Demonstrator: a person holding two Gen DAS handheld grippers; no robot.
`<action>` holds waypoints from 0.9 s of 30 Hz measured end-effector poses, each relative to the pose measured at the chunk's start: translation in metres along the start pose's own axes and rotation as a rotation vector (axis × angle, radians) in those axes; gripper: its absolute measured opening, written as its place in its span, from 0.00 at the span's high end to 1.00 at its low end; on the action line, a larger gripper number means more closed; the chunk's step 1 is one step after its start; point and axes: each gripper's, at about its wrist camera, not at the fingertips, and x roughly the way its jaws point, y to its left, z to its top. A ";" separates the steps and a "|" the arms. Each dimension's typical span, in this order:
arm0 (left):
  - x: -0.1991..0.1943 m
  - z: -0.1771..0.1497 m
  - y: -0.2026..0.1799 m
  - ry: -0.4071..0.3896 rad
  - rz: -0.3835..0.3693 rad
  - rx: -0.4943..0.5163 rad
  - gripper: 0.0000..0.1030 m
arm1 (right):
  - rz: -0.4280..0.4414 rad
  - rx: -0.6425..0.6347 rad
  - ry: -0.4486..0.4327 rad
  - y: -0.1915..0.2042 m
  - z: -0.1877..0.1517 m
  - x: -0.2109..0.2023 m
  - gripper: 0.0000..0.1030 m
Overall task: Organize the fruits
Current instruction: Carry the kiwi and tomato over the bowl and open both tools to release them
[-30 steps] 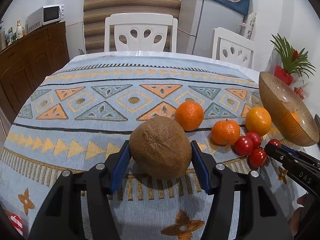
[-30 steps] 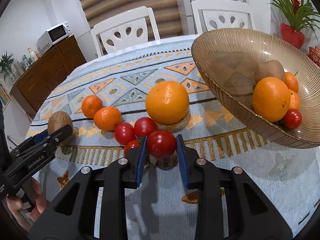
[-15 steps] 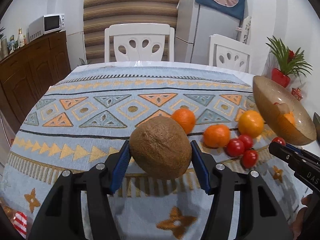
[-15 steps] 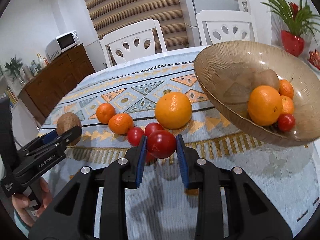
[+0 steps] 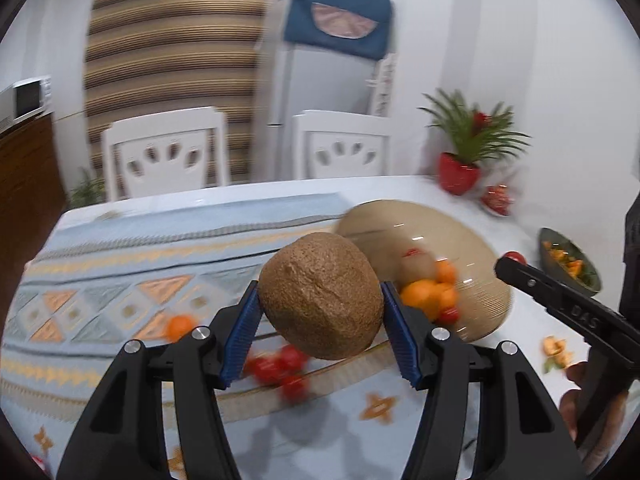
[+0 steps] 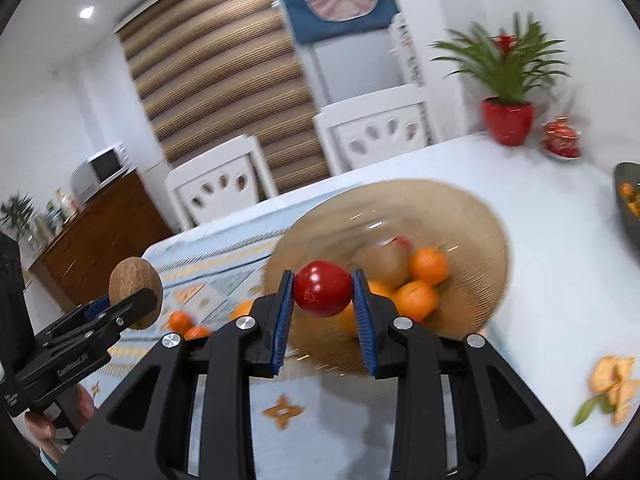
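Fruit is now off the cloth in both grips: the brown kiwi [image 5: 320,294] sits clamped between the blue pads of the left gripper [image 5: 320,332], and the red tomato [image 6: 323,289] is pinched between the pads of the right gripper [image 6: 324,316], whose jaws stand nearly closed around it. A second ago both pieces were low over the patterned tablecloth [image 5: 100,276] among the loose fruit; since then each hand has risen and swung towards the ribbed amber bowl [image 6: 472,216], which now fills the middle of both views just beyond the fingertips. The background is smeared, so the swing looks to be under way at this moment. In the bowl lie several oranges [image 6: 428,266], another kiwi and a small red fruit, blurred. Left behind on the cloth are a few tomatoes [image 5: 280,368] and at least one tangerine [image 5: 180,326], so the sorting is well along but not done. Both carried pieces seem ready to be let go once they hang over the bowl's rim; the kiwi is rounder and heavier and could roll against the oranges. Peel scraps [image 6: 612,384] lie on the bare white table to the right, near a dark dish [image 5: 568,260]
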 end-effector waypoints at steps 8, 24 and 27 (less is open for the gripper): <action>0.070 0.014 -0.053 0.091 -0.118 -0.006 0.44 | -0.104 0.063 0.039 -0.053 0.014 0.010 0.71; 0.151 0.012 -0.063 0.227 -0.102 -0.035 0.42 | -0.205 0.043 0.124 -0.076 0.006 0.049 0.61; 0.147 0.013 -0.062 0.204 -0.100 -0.027 0.39 | -0.203 0.046 0.123 -0.075 0.005 0.049 0.52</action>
